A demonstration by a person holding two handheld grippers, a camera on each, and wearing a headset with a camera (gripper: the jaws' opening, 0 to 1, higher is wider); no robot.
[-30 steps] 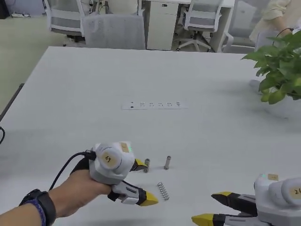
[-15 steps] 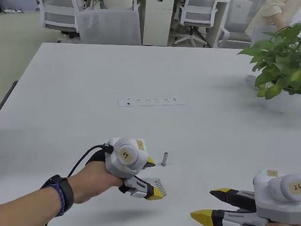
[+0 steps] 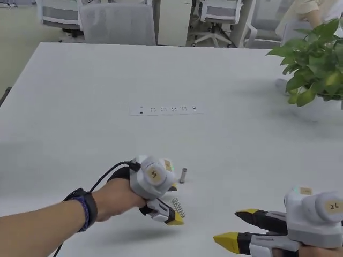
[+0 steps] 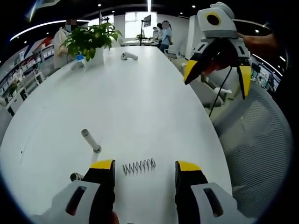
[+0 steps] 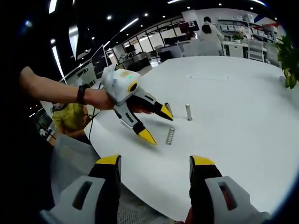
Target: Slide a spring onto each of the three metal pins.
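A small steel spring [image 4: 138,166] lies flat on the white table [image 3: 96,96], between the open jaws of my left gripper [image 4: 145,165] and untouched by them. From the head view the left gripper [image 3: 174,204] hovers right over the spring [image 3: 178,207]. A bare metal pin [image 3: 183,175] stands just beyond it, also seen as pin [image 4: 90,140] and pin [image 5: 188,112]. A second pin [image 4: 74,177] peeks out beside the left jaw. My right gripper [image 3: 233,227] is open, empty, low near the table's front edge, well right of the spring [image 5: 170,135].
A flush socket strip [image 3: 166,110] sits mid-table. A potted plant [image 3: 316,59] stands at the far right. Office chairs [image 3: 118,21] line the far edge. A small white object [image 4: 127,56] lies far down the table. The table edge runs close to the right gripper.
My left gripper has moved right and down, so its jaws now straddle the spring. The right gripper has barely moved. The head camera has shifted.
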